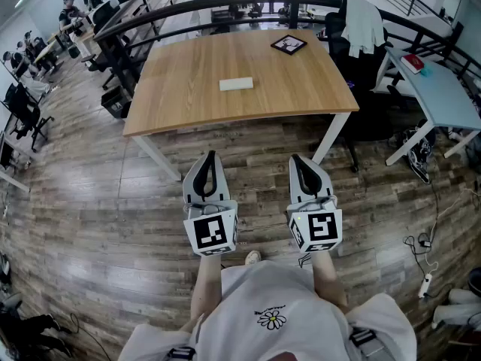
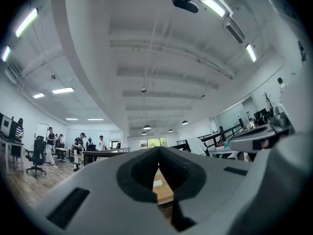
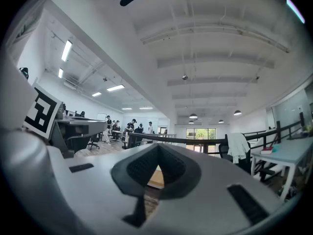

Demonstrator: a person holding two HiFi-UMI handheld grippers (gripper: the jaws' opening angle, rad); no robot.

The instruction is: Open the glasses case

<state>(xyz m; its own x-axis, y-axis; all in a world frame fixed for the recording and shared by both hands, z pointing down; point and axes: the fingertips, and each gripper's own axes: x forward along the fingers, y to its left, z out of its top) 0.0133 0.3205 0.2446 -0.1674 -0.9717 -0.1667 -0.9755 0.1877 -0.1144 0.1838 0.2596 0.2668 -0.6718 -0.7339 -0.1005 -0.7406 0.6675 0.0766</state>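
Person is standing back from the wooden bench, holding L gripper & R gripper level, both w/ fingers pressed together, empty. White glasses case is lying mid-bench, well apart. Best approach: spreading fingers first, one steadying the base, the other lifting the lid.

Wooden table, white legs, stands on plank floor. White glasses case lies closed near the tabletop's middle. Black-framed square card lies flat near the far right corner, well apart from it.
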